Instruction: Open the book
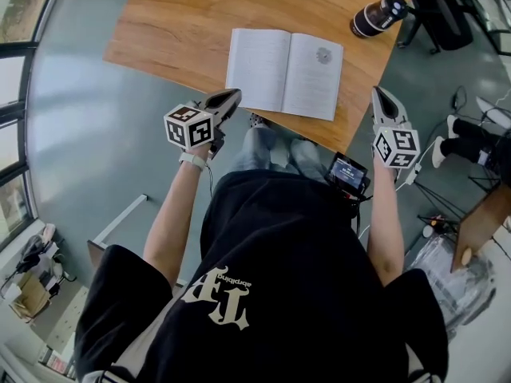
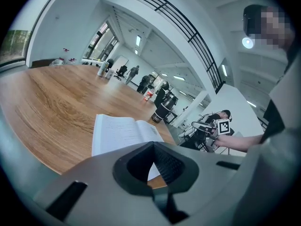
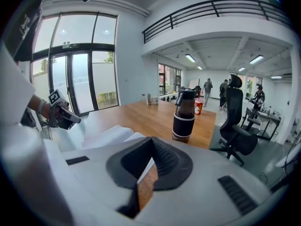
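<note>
Quick count from my end: one book (image 1: 285, 73), one dark bottle (image 1: 378, 16), one wooden worktop (image 1: 184, 22), two grippers, each with one marker cube. The book is already open, lying flat with its pages up near the near edge of the worktop, with the bottle well apart from it at the far right. The left gripper (image 1: 231, 95) sits just beside the book's near left corner and the right gripper (image 1: 377, 94) is off the book's right side at the worktop's edge; neither touches the book. Both have their jaws closed together with nothing between them; each gripper's own view shows only the book's pages and bare wood through the notch. Only the head view gives me the whole spread of both pages, plus one small lit screen (image 1: 347, 172) at the person's waist. The left gripper view looks low across the pages and shows the other gripper beyond them on the right. Only the right gripper view shows the bottle standing upright, one red cup (image 3: 199, 107) far along the worktop, one black office chair (image 3: 235, 121) to the right, and a few people standing far back, too small to count surely.
</note>
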Available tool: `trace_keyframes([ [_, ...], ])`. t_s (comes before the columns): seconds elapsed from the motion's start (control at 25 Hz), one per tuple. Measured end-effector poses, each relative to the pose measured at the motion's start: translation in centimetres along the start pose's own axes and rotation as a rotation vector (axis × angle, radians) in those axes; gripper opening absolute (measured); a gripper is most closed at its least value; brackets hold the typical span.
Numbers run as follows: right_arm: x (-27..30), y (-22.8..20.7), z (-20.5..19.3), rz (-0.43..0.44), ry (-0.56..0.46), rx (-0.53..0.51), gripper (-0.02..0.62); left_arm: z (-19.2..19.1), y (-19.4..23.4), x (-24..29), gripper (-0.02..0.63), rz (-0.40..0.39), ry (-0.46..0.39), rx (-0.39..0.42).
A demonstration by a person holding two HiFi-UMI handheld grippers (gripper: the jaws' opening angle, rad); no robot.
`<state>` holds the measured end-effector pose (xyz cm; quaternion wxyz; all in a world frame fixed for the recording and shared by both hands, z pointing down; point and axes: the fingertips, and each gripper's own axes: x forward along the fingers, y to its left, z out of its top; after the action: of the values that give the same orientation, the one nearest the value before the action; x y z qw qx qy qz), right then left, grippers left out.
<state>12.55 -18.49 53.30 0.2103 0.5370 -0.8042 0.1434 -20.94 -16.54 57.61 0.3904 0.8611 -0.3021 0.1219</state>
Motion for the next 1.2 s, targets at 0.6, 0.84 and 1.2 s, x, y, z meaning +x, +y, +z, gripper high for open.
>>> trace_keyframes([
  [0.6, -8.1, -1.3, -0.1, 0.138, -0.05, -0.081, -0.011, -3.6, -11.5, 1.0, 0.006, 0.072, -0.053, 0.008],
  [0.84, -9.3, -0.6, -0.1, 0.2, -0.068, -0.101, -0.011, -3.6, -16.2, 1.0, 0.006, 0.07, -0.098, 0.079],
  [1.2, -11.2, 2.7, 1.4, 0.338, -0.09, -0.21, -0.011, -3.2, -21.0, -0.6, 0.006, 0.08, -0.235, 0.049],
])
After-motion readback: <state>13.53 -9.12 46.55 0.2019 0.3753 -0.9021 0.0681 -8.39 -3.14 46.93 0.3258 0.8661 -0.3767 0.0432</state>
